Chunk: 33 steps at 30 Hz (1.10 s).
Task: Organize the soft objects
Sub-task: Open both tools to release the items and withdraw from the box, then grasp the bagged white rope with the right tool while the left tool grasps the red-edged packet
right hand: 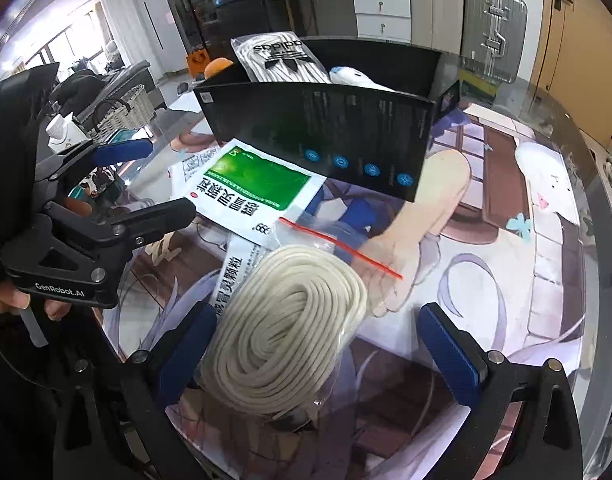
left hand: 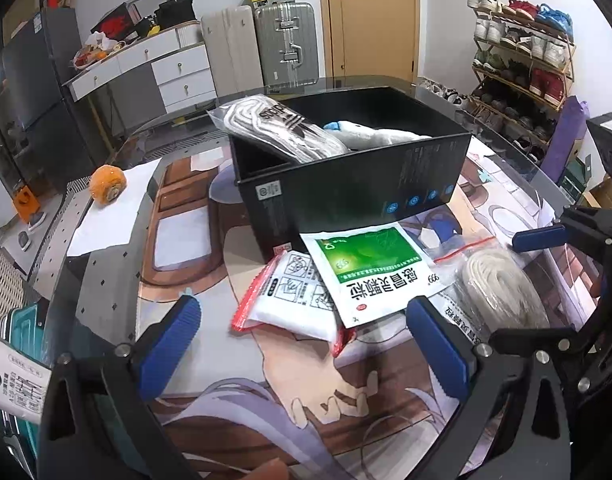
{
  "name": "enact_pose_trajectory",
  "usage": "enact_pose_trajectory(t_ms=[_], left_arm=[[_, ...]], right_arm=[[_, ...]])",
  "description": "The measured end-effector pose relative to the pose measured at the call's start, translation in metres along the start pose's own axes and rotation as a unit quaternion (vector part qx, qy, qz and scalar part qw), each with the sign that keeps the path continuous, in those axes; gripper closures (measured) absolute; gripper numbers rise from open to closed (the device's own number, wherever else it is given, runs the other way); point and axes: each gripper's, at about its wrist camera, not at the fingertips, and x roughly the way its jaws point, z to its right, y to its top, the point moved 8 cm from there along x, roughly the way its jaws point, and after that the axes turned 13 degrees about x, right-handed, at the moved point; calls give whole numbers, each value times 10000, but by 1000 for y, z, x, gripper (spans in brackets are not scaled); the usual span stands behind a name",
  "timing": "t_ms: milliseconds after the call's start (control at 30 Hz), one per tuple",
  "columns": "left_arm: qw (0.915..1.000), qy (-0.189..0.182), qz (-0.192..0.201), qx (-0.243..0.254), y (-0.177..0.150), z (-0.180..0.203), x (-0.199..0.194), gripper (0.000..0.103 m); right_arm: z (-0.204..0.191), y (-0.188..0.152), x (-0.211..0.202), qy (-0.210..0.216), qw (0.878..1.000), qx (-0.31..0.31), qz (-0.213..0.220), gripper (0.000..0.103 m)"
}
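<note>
both grippers wide; black box behind sachet, bagged rope.

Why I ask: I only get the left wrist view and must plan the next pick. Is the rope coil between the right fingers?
Observer: Yes. The bagged rope coil lies between the right gripper's open fingers, unclamped.
Operator: Is it centred?
Observer: No. It lies close beside one finger; the other finger stands well clear.
Operator: Anything beneath it?
Observer: Its bag partly covers a second sachet, which runs under the green sachet.
</note>
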Motion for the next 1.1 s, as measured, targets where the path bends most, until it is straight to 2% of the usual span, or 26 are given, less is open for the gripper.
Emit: enact_pose_trajectory(t_ms=[200,333,500,533,600,633,700,800,900,1100], left_arm=[[9999,38,-83,90,0,3,4,0],[9999,22,-80,107,1,5,6,0],[9998,46,-139,123,0,5,9,0],[9998,58,-153,118,-1,5,10,0],[9998,88,-182,95,-2,3,11,0],[9997,92,-192,83,-2,2,11,0],[9997,99,-215,77,-3,1,12,0],[9994,131,-300,62,-6,-2,15,0],[9994,131,-304,70,-6,-3,16,0],[9986,123,-491,130,-14,-5,19,0]], right_arm=[[12,1,-2,-227,9997,-21,106,1],[29,6,-3,-437,9986,233,204,1],[28,4,-4,-424,9988,150,199,2],[26,4,-4,-374,9990,114,207,5],[22,4,-5,-408,9989,-7,246,20],[20,3,-5,-379,9990,-47,252,22],[18,4,-5,-331,9991,-73,265,37],[18,6,-6,-317,9989,-132,308,50],[19,10,-10,-337,9983,-113,457,57],[19,16,-21,-269,9973,7,685,58]])
